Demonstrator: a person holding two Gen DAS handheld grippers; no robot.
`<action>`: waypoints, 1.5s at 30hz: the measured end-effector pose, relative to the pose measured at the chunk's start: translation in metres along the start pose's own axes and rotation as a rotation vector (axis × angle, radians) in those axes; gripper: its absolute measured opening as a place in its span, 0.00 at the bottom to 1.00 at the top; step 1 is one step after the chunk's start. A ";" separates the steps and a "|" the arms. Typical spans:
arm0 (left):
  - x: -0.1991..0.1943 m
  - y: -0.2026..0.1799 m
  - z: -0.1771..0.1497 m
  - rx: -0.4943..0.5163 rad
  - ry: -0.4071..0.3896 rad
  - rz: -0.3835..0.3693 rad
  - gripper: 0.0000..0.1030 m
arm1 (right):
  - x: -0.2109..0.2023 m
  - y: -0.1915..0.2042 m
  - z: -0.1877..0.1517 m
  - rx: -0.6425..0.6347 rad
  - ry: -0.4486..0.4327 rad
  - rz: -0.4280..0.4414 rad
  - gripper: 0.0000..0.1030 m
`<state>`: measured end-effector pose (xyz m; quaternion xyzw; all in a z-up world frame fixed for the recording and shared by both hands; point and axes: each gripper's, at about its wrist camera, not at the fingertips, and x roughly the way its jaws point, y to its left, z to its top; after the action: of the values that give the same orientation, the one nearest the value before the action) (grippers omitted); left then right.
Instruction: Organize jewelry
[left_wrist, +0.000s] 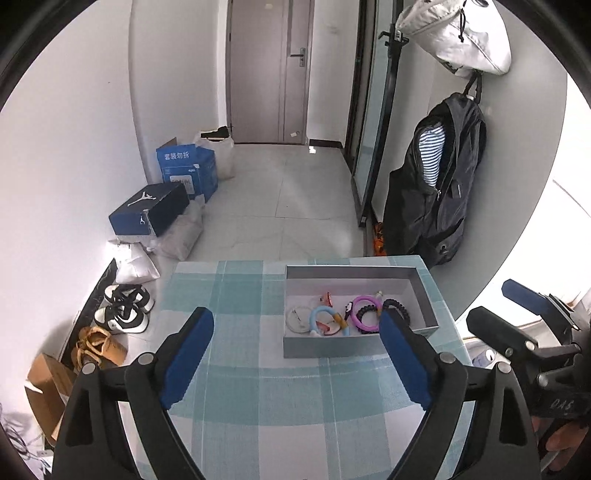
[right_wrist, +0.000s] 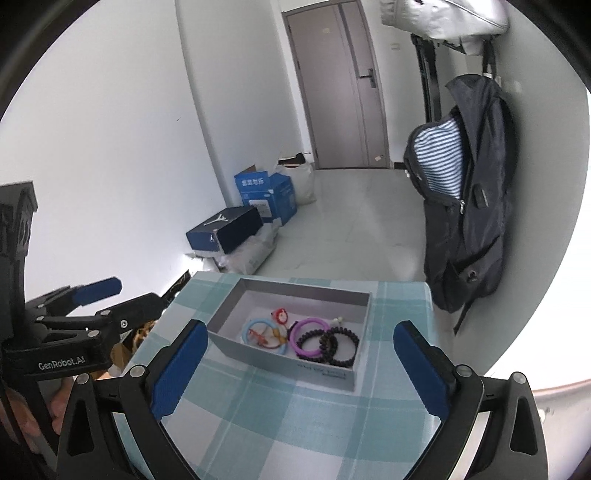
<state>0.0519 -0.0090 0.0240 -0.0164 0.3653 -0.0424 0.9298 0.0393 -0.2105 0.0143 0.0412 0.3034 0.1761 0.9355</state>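
Note:
An open grey box stands on a table with a teal checked cloth. Inside lie a purple bracelet, black beaded bracelets, a light blue bracelet, a clear bangle and a small red charm. My left gripper hovers open in front of the box, holding nothing. My right gripper hovers open to its right, also with nothing between its fingers.
A dark backpack hangs on the wall right of the table. Shoe boxes and bags line the left wall. Shoes lie on the floor by the table's left edge. A door stands at the far end.

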 end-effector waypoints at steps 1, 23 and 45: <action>-0.002 0.000 -0.002 -0.003 -0.003 0.007 0.86 | -0.002 -0.001 0.000 0.001 -0.004 -0.006 0.99; -0.009 -0.004 -0.010 -0.001 -0.016 0.009 0.86 | 0.001 -0.003 -0.008 0.011 0.019 0.008 0.99; -0.006 -0.006 -0.013 0.002 -0.001 0.010 0.86 | 0.003 -0.005 -0.010 0.029 0.029 0.003 0.99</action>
<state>0.0379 -0.0144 0.0192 -0.0138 0.3647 -0.0382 0.9302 0.0370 -0.2140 0.0039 0.0526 0.3194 0.1736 0.9301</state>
